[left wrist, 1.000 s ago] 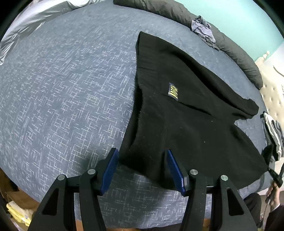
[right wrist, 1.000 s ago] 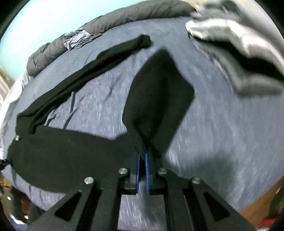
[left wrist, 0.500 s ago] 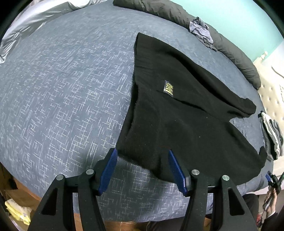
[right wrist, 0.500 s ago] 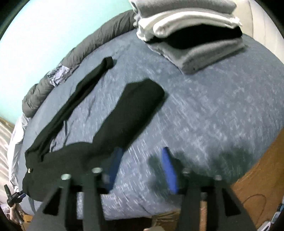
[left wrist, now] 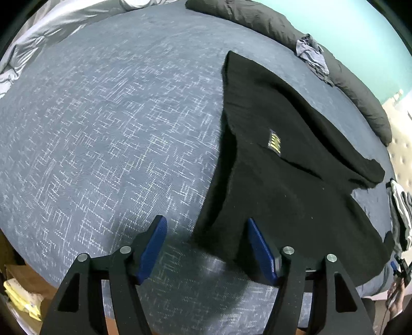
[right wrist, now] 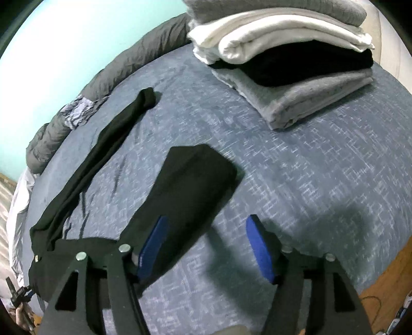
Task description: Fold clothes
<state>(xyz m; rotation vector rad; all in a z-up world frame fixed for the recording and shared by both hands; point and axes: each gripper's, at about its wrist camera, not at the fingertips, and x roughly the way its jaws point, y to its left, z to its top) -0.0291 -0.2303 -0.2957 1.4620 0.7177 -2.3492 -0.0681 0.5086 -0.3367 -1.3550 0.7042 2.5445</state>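
Blue-grey woven bedding [left wrist: 108, 134] covers the whole bed, with a pale turquoise wall [right wrist: 64, 41] behind it and a long dark grey bolster pillow [left wrist: 270, 23] lying along the far edge. A small crumpled blue-grey cloth [left wrist: 311, 55] sits on that bolster.

Spread flat on the bedding is the black knitted sweater [left wrist: 283, 180], with a small yellow label [left wrist: 273, 141] near its neck. Its hem corner lies just ahead of the left gripper [left wrist: 204, 247], between the two blue-padded fingers and nearer the right-hand one. The jaws of that gripper stand wide apart and hold nothing; whether the pads touch the fabric I cannot tell.

The right gripper [right wrist: 206, 247] is also spread wide and empty. The sweater's near sleeve [right wrist: 185, 190] stretches away ahead of it, folded flat, its lower part passing beside and behind the left-hand blue finger [right wrist: 152, 247]; the right-hand finger is over bare bedding. The other sleeve [right wrist: 103, 157] runs long and narrow further off to the left of that gripper, towards the bolster.

Beyond the right gripper, ahead and to the right, is a stack of folded clothes [right wrist: 288, 64]: grey, white, black and grey layers. A hand [left wrist: 395, 293] shows at the lower right edge of the left view.
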